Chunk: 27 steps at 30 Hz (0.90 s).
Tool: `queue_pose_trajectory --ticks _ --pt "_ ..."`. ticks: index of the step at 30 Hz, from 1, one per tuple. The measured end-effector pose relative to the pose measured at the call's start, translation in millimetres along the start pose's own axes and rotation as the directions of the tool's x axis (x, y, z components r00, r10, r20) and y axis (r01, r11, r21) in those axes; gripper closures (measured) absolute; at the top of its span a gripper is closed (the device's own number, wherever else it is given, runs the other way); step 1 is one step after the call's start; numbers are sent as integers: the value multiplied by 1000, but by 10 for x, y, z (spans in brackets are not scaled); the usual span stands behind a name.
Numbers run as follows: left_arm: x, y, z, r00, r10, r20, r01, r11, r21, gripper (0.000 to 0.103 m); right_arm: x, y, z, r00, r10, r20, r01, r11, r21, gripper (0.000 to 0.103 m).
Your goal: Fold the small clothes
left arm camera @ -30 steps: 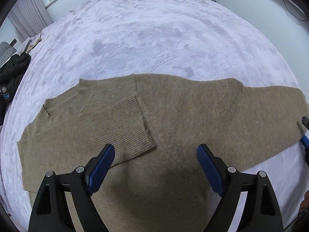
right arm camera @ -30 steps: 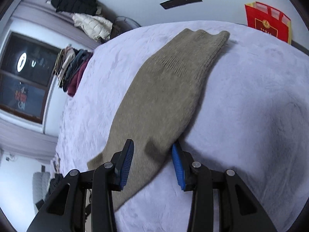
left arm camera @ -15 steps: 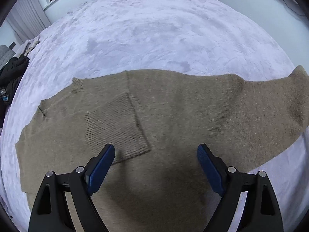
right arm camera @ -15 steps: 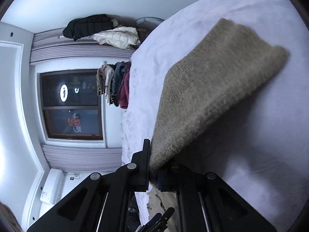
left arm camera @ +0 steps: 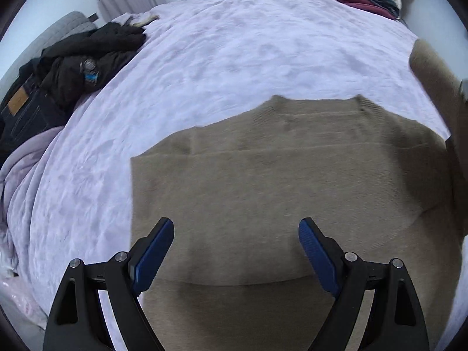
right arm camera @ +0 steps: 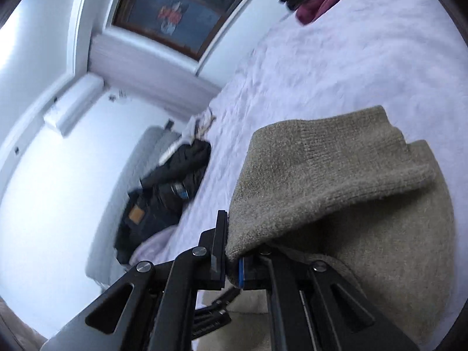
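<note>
Tan sweater (left arm camera: 292,181) on bed (left arm camera: 234,44), left gripper (left arm camera: 235,239) jaws wide (empty), right gripper (right arm camera: 232,259) jaws clamping sleeve (right arm camera: 321,175)

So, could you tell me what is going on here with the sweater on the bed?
A person with a gripper in each hand is folding a tan sweater laid flat on a lilac bedspread. The right gripper is shut on one sleeve, lifted above the sweater's body. The left gripper is open above the sweater, holding nothing.

We can read no text anywhere. The tan patch (left arm camera: 18,103) on the dark jeans (left arm camera: 20,117) at 9 o'clock is too blurred for lettering; so is the window (right arm camera: 175,8) at 12 o'clock.
</note>
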State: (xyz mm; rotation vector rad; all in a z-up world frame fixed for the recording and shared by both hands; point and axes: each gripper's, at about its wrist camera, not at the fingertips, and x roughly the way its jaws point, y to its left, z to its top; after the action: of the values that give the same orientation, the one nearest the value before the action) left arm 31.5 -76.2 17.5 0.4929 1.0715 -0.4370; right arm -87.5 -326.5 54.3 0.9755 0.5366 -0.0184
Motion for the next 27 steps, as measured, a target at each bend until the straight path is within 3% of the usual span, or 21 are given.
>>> queue_pose_trajectory --ticks 2,6,7,10,12,13,14,15,17,18,19,21,23,24,25,27 --pt "69 269 -64 999 8 -32 -9 999 -50 15 516 135 -241 990 -89 -111 81 993 -81 97" --pt "111 615 -263 998 11 -58 -16 996 -86 15 1251 113 -656 919 -258 -297 218 962 -162 87" --pt "122 675 -306 998 5 -64 -11 996 -92 15 1285 105 -811 906 -278 -320 240 959 -153 77" --pt "145 804 -414 998 -10 -68 3 994 -108 15 1237 37 -803 920 -264 -289 258 964 -60 62" --pt "132 876 -462 997 -21 -70 13 992 -123 15 1075 -19 -756 933 -273 -235 282 960 5 61" --pt "125 925 -470 997 -26 -72 17 991 -131 15 1022 -84 -670 940 -268 -213 286 956 59 63" --pt "123 961 -490 997 -30 -74 19 990 -140 15 1015 -120 -647 944 -258 -204 283 953 105 86" --pt "115 994 -507 997 -32 -74 20 989 -149 15 1031 -130 -598 949 -248 -193 277 951 138 98" --pt "71 1061 -543 997 -33 -64 22 986 -168 15 1047 41 -550 949 -270 -160 284 956 69 97" --pt "49 1099 -562 998 -28 -58 17 984 -176 15 1090 287 -568 946 -289 -144 283 957 -58 97" --pt "42 1152 -578 998 -20 -51 10 983 -184 15 1145 484 -595 939 -314 -143 287 941 -179 97" --pt "29 1244 -605 999 -6 -48 -4 979 -202 15 1321 836 -818 908 -383 -173 280 859 -429 96" --pt "40 1335 -629 999 12 -53 -23 975 -219 15 1645 1042 -1161 843 -490 -221 258 730 -633 94" --pt "49 1387 -643 998 21 -60 -34 973 -227 15 1749 1091 -1331 814 -536 -225 246 667 -703 93" --pt "56 1428 -652 998 28 -63 -42 971 -234 15 1787 1108 -1463 798 -561 -219 232 622 -748 90" --pt "63 1488 -657 997 33 -67 -48 970 -237 15 1785 1168 -1639 793 -580 -186 222 561 -797 78"
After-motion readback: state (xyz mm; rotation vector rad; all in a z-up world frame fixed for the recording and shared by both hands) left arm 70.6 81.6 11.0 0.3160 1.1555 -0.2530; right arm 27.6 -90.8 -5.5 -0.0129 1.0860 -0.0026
